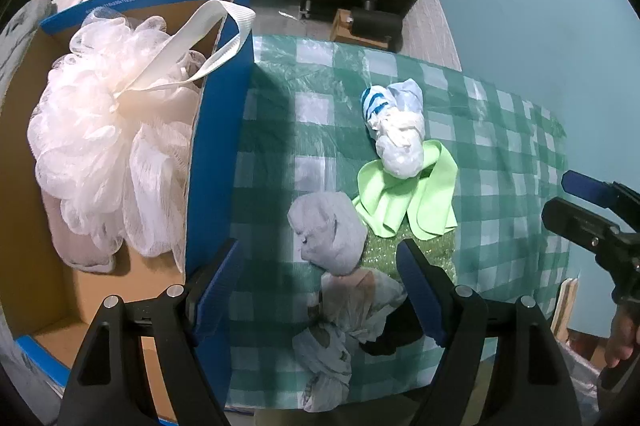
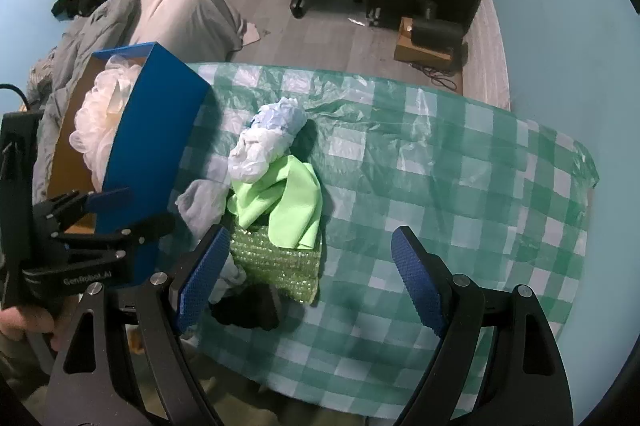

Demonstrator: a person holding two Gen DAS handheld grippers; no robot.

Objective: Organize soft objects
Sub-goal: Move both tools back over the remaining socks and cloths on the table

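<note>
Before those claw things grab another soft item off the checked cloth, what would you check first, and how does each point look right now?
1. Left gripper jaws open, nothing held: ok.
2. Right gripper jaws open, nothing held: ok.
3. Grey bundle lies between the left jaws' line: ok.
4. Blue box has room beside the white mesh puff: ok.
5. Green cloth free of other items: not ok, a white bundle lies on it.

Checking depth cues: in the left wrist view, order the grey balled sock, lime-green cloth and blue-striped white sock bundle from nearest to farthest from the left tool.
1. Grey balled sock, just ahead of the left tool.
2. Lime-green cloth, beyond, slightly right.
3. Blue-striped white sock bundle, farthest back.
</note>
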